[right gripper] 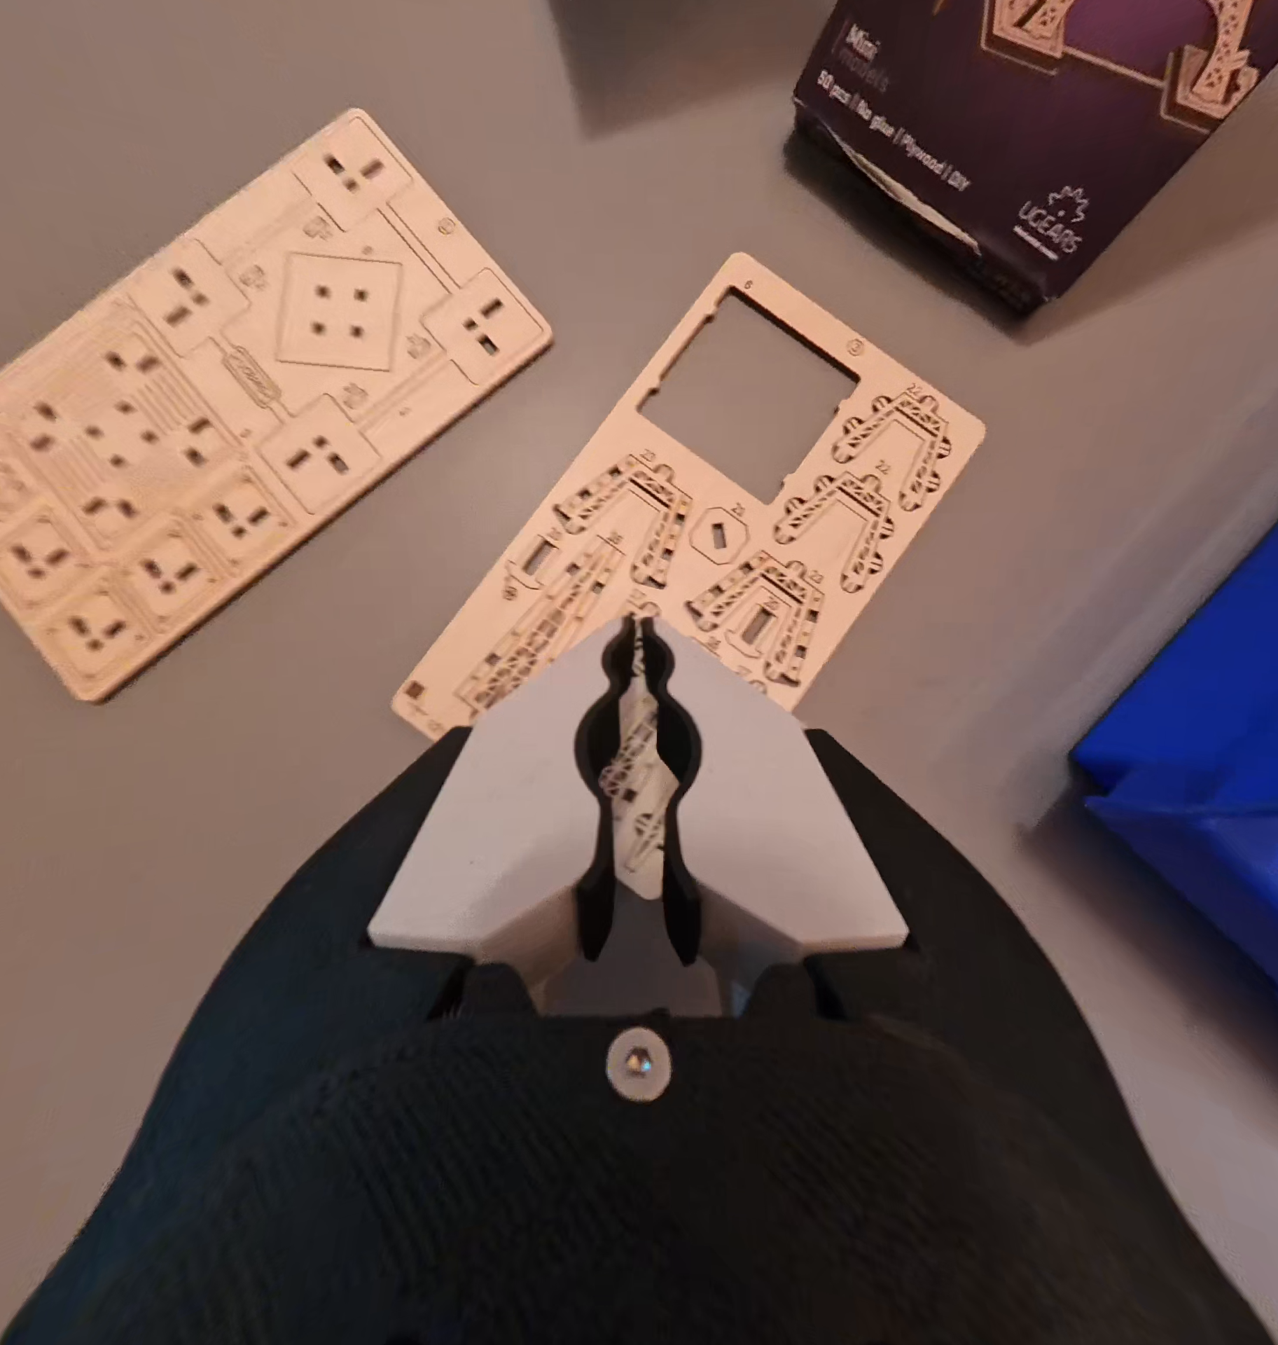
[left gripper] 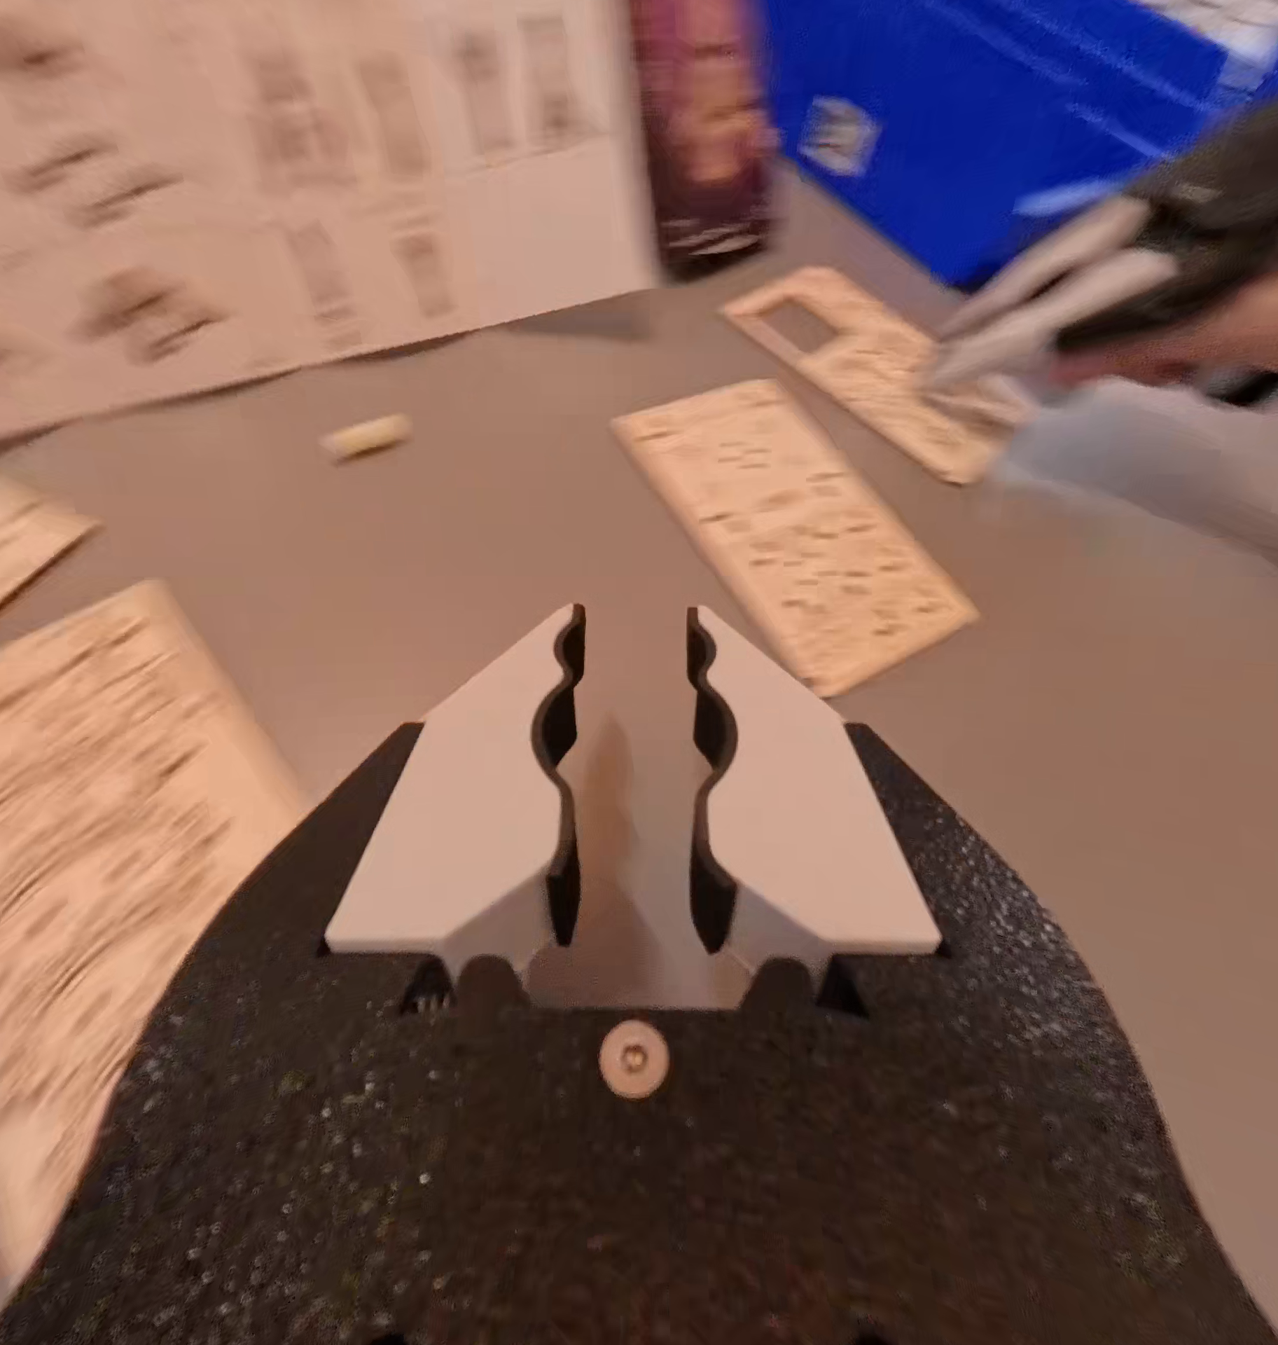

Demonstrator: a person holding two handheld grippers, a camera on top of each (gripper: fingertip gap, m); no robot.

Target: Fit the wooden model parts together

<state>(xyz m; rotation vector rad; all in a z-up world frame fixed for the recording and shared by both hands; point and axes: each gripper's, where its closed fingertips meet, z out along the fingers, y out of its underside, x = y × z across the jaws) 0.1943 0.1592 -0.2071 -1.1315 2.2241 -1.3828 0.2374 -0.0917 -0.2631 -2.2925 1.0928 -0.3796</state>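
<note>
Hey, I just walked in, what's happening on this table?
A person is working a wooden model kit with two handheld tools. The right tool is nearly closed, tips over the plywood parts sheet with the square cutout. The left tool hangs open and empty above the grey table. Nothing is joined yet.

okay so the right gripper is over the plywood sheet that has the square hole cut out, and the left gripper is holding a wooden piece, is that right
Not quite. The left gripper is open and empty, with only grey table between its fingers in the left wrist view. The right gripper does sit over the plywood sheet with the square hole, as the right wrist view shows.
</note>
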